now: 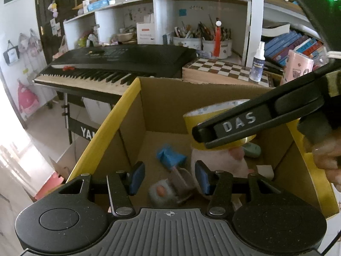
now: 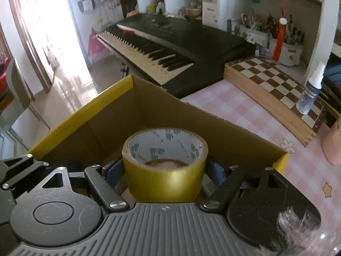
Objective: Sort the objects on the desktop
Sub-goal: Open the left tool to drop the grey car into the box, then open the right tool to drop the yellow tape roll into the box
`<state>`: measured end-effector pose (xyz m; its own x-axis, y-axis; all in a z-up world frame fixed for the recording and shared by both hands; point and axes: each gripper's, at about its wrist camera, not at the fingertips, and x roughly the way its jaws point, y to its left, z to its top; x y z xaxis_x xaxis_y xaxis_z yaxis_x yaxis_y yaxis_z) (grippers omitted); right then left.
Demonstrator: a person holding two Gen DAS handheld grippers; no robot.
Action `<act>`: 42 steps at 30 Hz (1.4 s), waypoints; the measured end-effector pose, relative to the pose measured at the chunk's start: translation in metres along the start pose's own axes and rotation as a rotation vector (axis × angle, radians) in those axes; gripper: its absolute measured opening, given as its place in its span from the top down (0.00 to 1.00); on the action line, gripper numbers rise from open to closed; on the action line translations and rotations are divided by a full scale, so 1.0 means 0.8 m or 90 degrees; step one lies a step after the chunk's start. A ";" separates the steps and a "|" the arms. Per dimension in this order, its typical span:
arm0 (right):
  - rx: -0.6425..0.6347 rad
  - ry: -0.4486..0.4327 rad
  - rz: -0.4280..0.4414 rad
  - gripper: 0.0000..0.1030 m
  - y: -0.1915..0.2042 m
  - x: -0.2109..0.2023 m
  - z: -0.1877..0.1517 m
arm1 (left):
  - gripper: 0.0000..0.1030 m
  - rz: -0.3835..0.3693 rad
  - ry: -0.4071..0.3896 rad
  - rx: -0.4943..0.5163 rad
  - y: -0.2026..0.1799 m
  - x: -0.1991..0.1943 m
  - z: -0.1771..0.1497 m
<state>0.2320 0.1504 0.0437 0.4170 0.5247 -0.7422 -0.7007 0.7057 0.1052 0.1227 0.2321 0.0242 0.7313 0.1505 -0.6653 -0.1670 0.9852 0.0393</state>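
Nearest the left wrist camera is the left gripper [image 1: 169, 176], its blue pads parted with nothing between them, hanging over an open cardboard box [image 1: 127, 115] with yellow-edged flaps. Only this view looks down to the box floor: a blue block [image 1: 170, 156] lies toward the left, a grey furry toy [image 1: 164, 192] sits below it between the pads, and a pale pink plush [image 1: 215, 162] lies to the right. A small greenish thing and a white one by the right wall are too partly hidden to name. Over the plush, the right gripper [image 1: 204, 136] reaches in from the right, a hand [image 1: 328, 157] behind it, and the tape roll [image 1: 213, 117] is half covered by its finger.

Seen from the right wrist, the right gripper [image 2: 165, 170] has its jaws clenched on the tape roll [image 2: 165, 166], one pad on each side, the roll held above the box [image 2: 213, 128] with its hole facing the camera. The roll blocks nearly all of the box floor; only a pink patch shows through the hole. This view alone shows the pink checked tabletop [image 2: 245, 111] beside the box, with a keyboard [image 2: 170, 44], a chessboard [image 2: 275, 85] and a spray bottle [image 2: 311, 91] standing on the chessboard. A pink thing at the right edge is cut off.
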 end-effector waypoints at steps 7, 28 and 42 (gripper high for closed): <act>0.000 0.008 -0.002 0.22 0.001 0.006 0.002 | 0.49 -0.007 -0.017 0.006 0.000 -0.007 0.000; 0.027 -0.122 -0.036 0.18 0.027 -0.073 -0.009 | 0.26 0.002 -0.092 -0.013 0.014 -0.066 -0.009; 0.060 -0.197 -0.100 0.18 0.049 -0.143 -0.061 | 0.20 -0.015 -0.118 -0.014 0.017 -0.102 -0.031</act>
<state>0.1291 0.0949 0.1003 0.6808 0.5160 -0.5199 -0.5643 0.8220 0.0770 0.0445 0.2309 0.0605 0.8445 0.1421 -0.5163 -0.1615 0.9868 0.0075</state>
